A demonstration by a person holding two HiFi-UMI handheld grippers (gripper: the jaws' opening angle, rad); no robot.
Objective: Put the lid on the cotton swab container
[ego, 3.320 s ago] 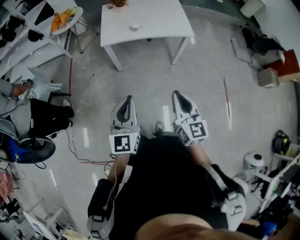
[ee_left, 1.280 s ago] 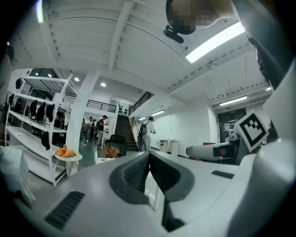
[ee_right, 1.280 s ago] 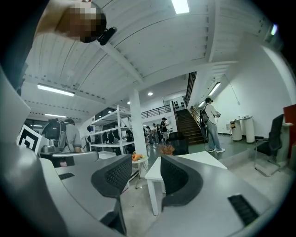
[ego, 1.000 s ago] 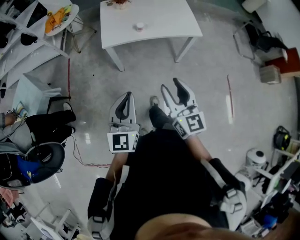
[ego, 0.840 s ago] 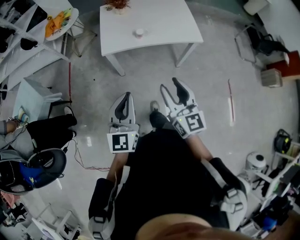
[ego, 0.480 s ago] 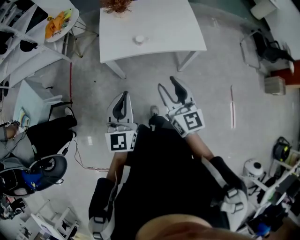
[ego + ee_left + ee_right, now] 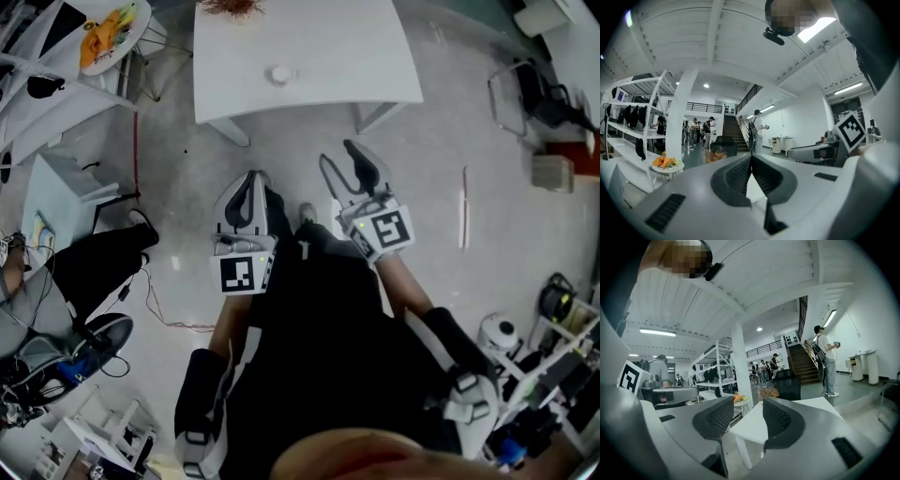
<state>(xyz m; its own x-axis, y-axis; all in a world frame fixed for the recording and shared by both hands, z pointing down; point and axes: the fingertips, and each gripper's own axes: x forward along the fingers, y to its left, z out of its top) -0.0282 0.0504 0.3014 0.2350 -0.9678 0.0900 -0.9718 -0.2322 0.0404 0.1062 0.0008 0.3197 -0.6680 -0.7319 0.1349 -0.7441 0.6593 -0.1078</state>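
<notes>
Nothing of the task is done yet, as far as I can judge. My left tongs (image 7: 249, 187) are closed tight with nothing between them. My right tongs (image 7: 336, 156) stand partly open, and they are empty as well. Both hang over bare floor, well short of the white worktop (image 7: 356, 56) ahead. The only likely task item is a small round white thing (image 7: 280, 74) near the middle of that worktop, probably the cotton swab container. It is too small for me to tell whether its lid is on, beside it, or somewhere else. What is left: get to the worktop, find the lid, pick it up and seat it on the container.
</notes>
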